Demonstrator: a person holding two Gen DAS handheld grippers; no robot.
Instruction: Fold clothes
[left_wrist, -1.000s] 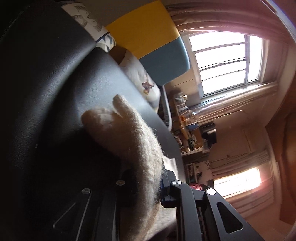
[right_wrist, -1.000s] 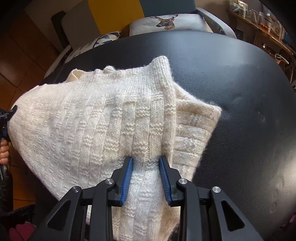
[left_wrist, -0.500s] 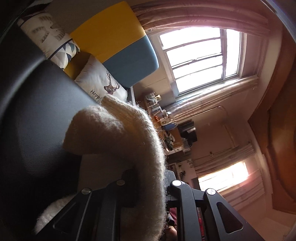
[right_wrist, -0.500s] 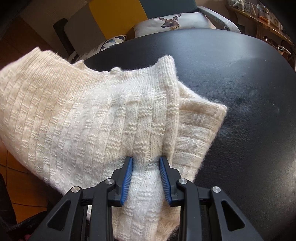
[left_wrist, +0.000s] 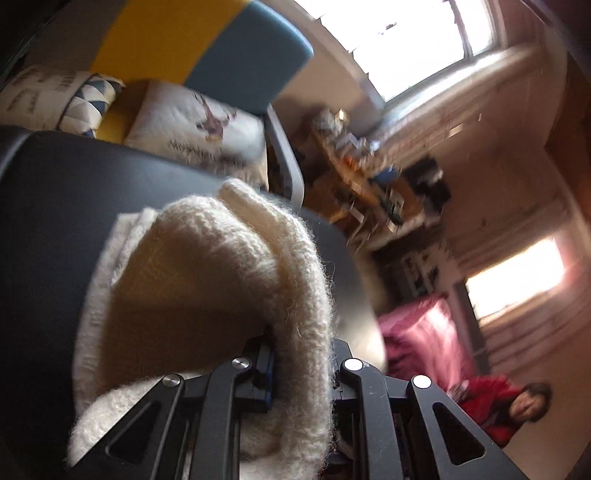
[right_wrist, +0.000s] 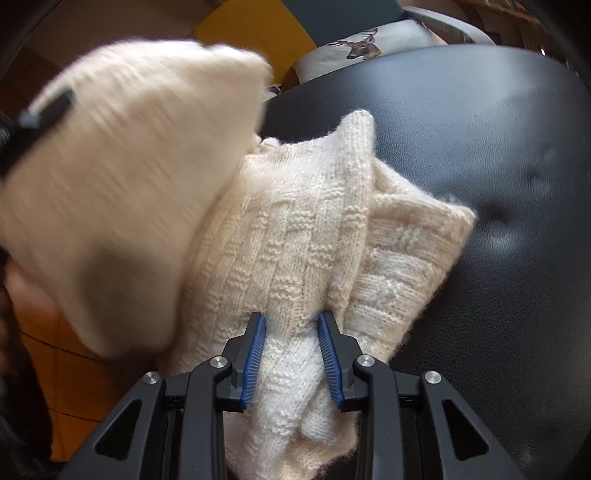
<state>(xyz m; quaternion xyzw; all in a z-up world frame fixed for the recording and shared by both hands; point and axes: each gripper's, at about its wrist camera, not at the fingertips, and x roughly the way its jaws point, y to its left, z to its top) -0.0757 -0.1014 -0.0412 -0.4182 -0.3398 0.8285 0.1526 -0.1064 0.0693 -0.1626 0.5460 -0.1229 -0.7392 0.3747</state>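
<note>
1. The cream chunky-knit wool sweater (right_wrist: 306, 236) lies partly on the black padded leather surface (right_wrist: 480, 155). The right gripper (right_wrist: 291, 343) pinches a bunched fold between its blue pads at the 6 o'clock edge. If that pinch slips, the anchored edge could drag and skew the fold.
2. The left gripper (left_wrist: 301, 354) is clamped on a thick roll of the same knit, carried high at 9 o'clock in the right wrist view. Because the layers are bulky, one may slide free and drop short.
3. The lifted flap is blurred. Laid down carelessly, it could land crooked or trap a crease.
</note>
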